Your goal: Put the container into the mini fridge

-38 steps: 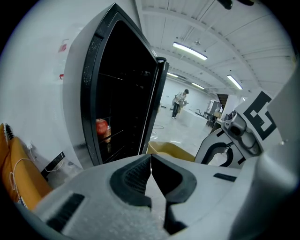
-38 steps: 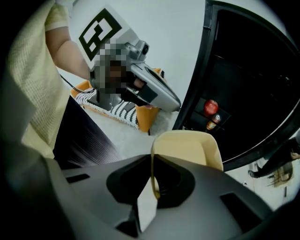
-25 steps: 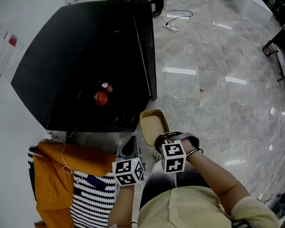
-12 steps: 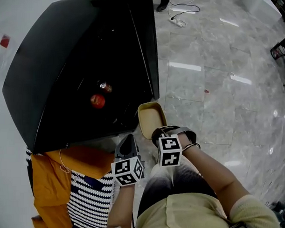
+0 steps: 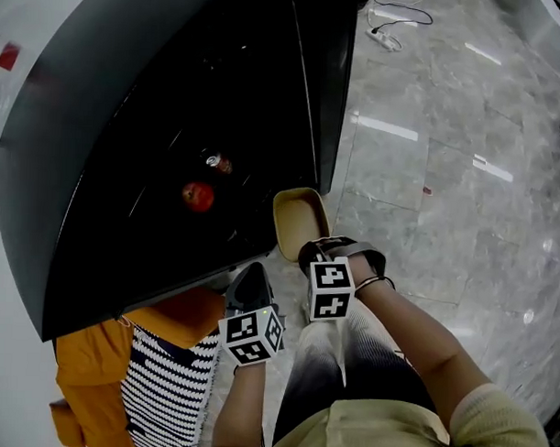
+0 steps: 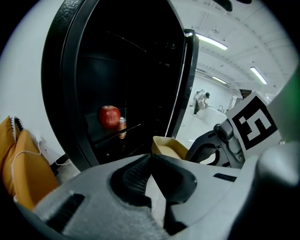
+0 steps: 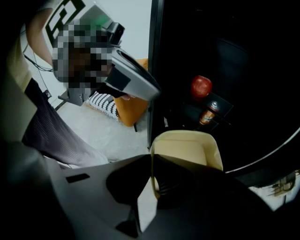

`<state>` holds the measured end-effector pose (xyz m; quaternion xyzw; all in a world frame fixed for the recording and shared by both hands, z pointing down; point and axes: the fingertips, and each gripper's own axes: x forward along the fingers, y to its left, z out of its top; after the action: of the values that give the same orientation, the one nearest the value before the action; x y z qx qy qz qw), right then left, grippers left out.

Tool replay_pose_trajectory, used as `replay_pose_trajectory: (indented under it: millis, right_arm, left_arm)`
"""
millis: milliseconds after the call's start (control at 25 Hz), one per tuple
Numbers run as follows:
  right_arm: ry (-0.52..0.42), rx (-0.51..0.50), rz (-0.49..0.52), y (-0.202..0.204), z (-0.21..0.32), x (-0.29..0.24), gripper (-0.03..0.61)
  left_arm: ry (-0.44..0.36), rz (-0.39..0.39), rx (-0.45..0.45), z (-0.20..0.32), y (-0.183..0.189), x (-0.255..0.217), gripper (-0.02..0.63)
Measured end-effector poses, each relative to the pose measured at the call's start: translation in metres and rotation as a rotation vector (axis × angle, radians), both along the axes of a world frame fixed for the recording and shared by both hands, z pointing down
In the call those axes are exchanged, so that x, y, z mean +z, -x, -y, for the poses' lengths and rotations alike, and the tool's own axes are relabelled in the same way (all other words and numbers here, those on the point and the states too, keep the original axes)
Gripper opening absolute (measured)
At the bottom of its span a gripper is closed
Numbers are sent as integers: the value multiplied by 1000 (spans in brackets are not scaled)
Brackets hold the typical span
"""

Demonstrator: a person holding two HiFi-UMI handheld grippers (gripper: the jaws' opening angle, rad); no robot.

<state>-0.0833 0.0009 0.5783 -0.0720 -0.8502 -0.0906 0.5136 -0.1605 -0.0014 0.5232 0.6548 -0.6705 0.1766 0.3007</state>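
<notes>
The black mini fridge stands open, its door swung to the right. On its shelf are a red apple and a drink can. A beige empty container hangs just in front of the opening, and my right gripper is shut on its near rim. In the right gripper view the jaws pinch the container, with the apple and the can beyond. My left gripper is shut and empty, to the left of the container.
An orange cloth over black-and-white striped fabric lies at the fridge's near left corner. A power strip with a cable lies on the grey marble floor far right. The person's legs are below the grippers.
The view has come closer to the fridge. The right gripper has carried the container slightly forward towards the opening. The left gripper has kept its place beside it.
</notes>
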Motion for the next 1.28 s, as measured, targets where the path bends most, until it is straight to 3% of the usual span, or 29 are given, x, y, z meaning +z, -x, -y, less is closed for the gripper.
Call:
replay_pose_trajectory:
  millis: [560,1280]
  right_arm:
    - [-68,-118,-4,51,45,44,35]
    - [-127,-129,9,100,97,81,35]
  left_arm:
    - [5,21,-46,23,19,27,23]
    - [-30,51,-101,47,47,57,23]
